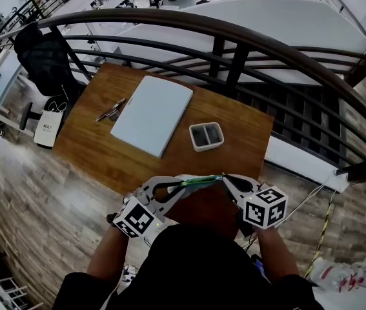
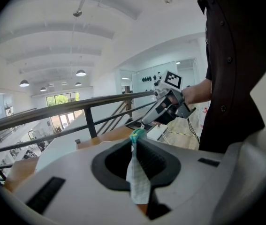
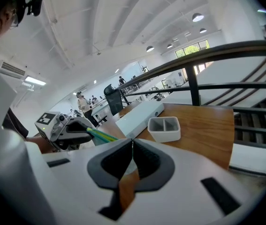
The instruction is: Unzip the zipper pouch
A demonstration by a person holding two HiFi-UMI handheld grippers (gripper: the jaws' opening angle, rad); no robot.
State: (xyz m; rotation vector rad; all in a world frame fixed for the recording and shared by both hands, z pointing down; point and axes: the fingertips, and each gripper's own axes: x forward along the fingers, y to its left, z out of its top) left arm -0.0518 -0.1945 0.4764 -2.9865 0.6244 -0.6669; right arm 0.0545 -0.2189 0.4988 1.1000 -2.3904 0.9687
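The zipper pouch is held in the air between the two tools, above the near edge of the desk. The left tool pinches one end of it. The right tool is pressed together on the other end.

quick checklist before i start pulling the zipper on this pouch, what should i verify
1. left tongs clamped on the pouch: ok, fabric is pinched between the shut jaws.
2. right tongs holding the other end: ok, jaws are shut where the green edge arrives.
3. right tongs on the zipper pull itself: cannot tell, too small to make out.
4. pouch straight between both tongs: ok in the head view.
5. pouch off the table: ok, held in the air.
6. grey tray away from the pull path: ok.
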